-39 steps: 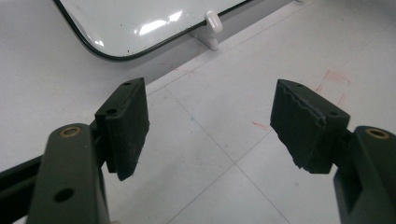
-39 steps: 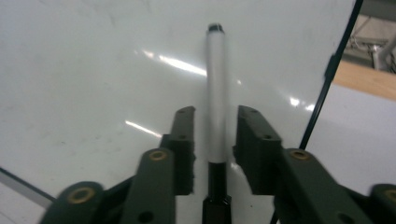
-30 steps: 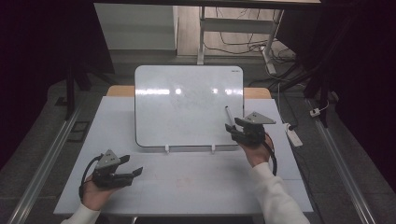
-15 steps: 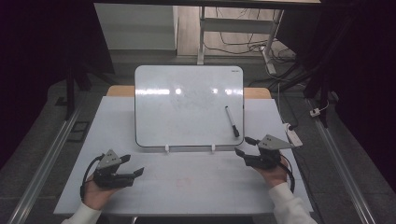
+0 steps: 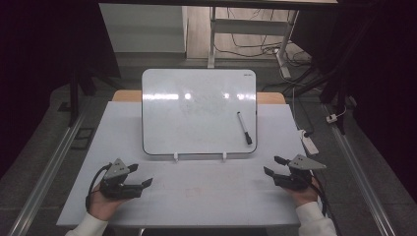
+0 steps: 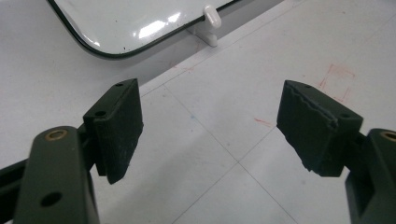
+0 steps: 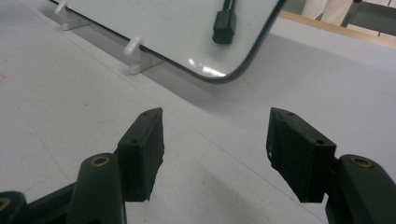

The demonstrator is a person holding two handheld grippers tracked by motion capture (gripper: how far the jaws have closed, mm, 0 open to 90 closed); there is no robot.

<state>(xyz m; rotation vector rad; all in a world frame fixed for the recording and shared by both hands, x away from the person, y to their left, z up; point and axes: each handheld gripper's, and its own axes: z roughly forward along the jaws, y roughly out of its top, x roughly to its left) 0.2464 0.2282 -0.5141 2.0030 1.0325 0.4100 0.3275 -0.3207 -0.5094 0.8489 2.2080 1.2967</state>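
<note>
A white whiteboard (image 5: pixel 196 110) lies on the white table (image 5: pixel 118 137), and a black marker (image 5: pixel 244 128) rests on its right side. My left gripper (image 5: pixel 141 175) sits at the table's near left, pointing right, with its jaws wide apart over bare table (image 6: pixel 210 130); they have just been opening a little. My right gripper (image 5: pixel 271 164) is at the near right, pointing left. Its jaws have just been opening and stand open with nothing between them (image 7: pixel 215 149). In the right gripper view the marker's end (image 7: pixel 223 18) lies on the board's corner (image 7: pixel 163 28), well ahead of the jaws.
Two small white feet (image 5: pixel 175 156) stick out from the board's near edge. Faint red marks (image 6: pixel 338 77) stain the table ahead of my left gripper. A white power strip (image 5: pixel 308 142) lies beyond the table's right edge. Metal rails run along both sides.
My right gripper has come back from the marker on the board to the table's near right and opened. The marker stays lying on the board. The left hand kept still.
</note>
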